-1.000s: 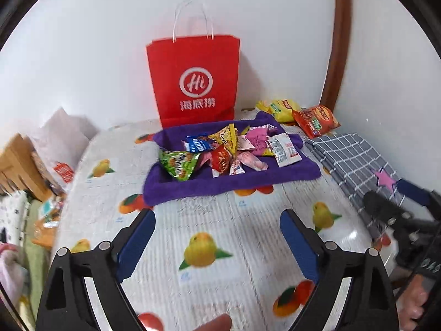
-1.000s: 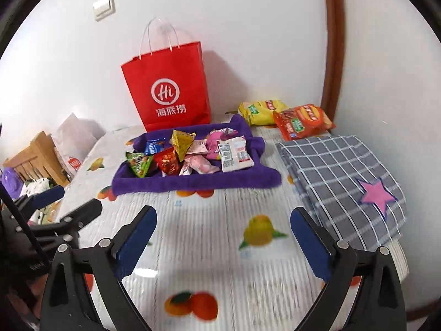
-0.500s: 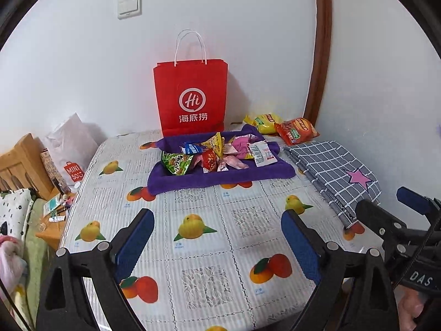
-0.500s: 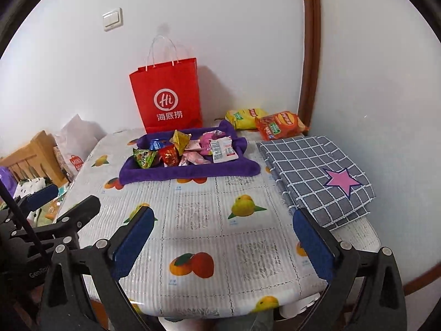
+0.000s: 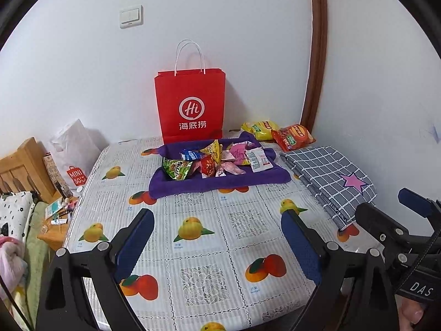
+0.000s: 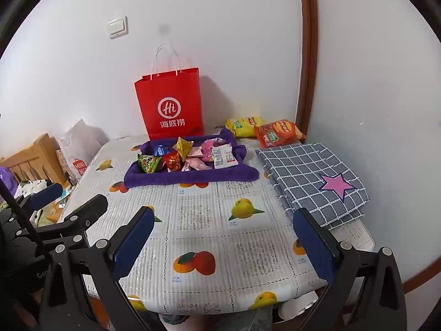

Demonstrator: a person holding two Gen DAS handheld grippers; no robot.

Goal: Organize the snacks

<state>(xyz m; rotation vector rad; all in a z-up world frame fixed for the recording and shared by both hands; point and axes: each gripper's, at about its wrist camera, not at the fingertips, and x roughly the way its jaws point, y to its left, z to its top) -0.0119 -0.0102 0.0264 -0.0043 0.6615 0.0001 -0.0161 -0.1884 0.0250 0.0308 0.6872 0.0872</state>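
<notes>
A purple cloth tray (image 5: 220, 183) (image 6: 190, 178) sits at the far middle of the table and holds several small snack packets (image 5: 215, 160) (image 6: 187, 155). A yellow chip bag (image 5: 260, 129) (image 6: 242, 124) and a red chip bag (image 5: 293, 136) (image 6: 278, 132) lie behind it on the right. A red paper bag (image 5: 190, 104) (image 6: 171, 102) stands against the wall. My left gripper (image 5: 217, 241) and my right gripper (image 6: 223, 241) are both open and empty, held over the table's near edge, far from the snacks.
A folded grey checked cloth (image 5: 330, 176) (image 6: 311, 176) with a pink star lies on the right of the fruit-print tablecloth (image 5: 209, 248) (image 6: 209, 229). A white shopping bag (image 5: 74, 151), a wooden bed frame (image 5: 19, 168) and a small stand are to the left.
Both grippers have pulled back and up from the table, so the whole tabletop now shows. Both stay open and empty.
</notes>
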